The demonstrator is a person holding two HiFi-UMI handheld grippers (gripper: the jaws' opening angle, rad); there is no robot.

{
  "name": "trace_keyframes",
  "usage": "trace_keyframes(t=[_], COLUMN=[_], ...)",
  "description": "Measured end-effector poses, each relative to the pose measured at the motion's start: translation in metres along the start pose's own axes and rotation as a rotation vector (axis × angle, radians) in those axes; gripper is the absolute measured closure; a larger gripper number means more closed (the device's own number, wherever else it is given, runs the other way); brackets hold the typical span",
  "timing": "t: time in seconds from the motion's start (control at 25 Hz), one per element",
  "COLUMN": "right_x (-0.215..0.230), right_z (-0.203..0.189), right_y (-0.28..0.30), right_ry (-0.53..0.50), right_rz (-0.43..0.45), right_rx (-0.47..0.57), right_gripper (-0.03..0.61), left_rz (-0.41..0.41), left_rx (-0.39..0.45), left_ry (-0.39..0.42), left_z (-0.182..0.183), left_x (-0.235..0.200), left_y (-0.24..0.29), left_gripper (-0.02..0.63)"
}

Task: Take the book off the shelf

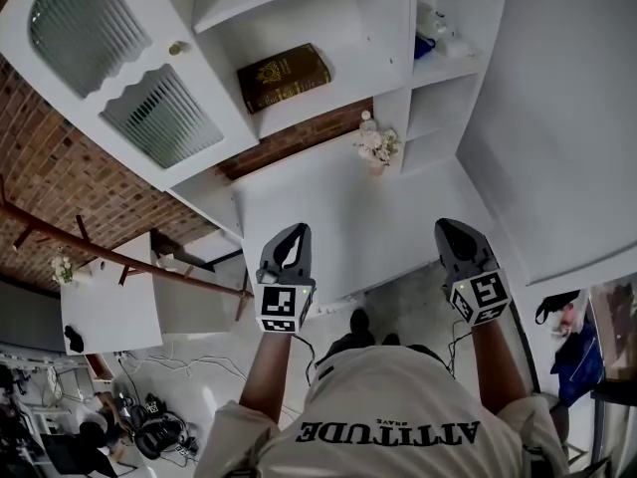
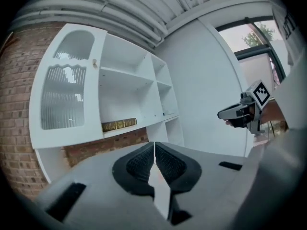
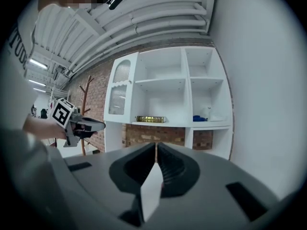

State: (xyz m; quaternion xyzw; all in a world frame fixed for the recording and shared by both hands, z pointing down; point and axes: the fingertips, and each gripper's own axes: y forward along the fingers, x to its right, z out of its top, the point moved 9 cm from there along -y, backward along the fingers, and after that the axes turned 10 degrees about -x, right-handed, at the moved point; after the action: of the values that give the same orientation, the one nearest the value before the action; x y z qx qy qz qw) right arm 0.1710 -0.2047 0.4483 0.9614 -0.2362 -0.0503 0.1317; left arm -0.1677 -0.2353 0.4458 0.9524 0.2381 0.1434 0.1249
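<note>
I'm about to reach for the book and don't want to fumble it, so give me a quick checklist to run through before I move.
1. Book in sight, lying flat on the shelf: ok.
2. Door swung open, clear of the book: ok.
3. Left gripper ready to grasp: not ok, jaws shut and empty.
4. Right gripper ready to grasp: not ok, jaws shut and empty.
5. Grippers at the shelf: not ok, both well short of it.
6. Flowers out of the way: ok, they stand below and right of the book.
</note>
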Motion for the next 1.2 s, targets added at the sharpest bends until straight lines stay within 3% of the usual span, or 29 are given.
trace_keyframes(t=[0.32,0.52,0.68,0.84,1.2], right_x=[0.003,0.004,0.005,0.006,0.016], right_z=[0.014,0.027,0.03,0.031,0.053], right_y=[0.029,0.044,0.052,0.057,0.074], right_ry=[-0.002,-0.019,-0.028,-0.034,-0.023], right_rz=[-0.024,-0.025,-0.027,-0.024,0.01], right_rx=[-0.005,0.0,-0.008,-0.018,-0.007], right_gripper=[0.545,0.545,0.545,0.545,0.545], left_rz=[0.002,-0.005,-0.013,0.031,0.075], left_rx=[0.006,-0.01,-0.059,-0.111,-0.256], left_ry=[0.133,0.267,0.395,0.519,0.675], left_z=[0.039,0.066,0.082,0.102,0.125], left_x=[-0.045,-0.066,-0.079,-0.085,-0.093], left_y=[0.046,0.076,0.099,0.124,0.17], left_gripper=[0.586,0.586,0.586,0.586,0.585])
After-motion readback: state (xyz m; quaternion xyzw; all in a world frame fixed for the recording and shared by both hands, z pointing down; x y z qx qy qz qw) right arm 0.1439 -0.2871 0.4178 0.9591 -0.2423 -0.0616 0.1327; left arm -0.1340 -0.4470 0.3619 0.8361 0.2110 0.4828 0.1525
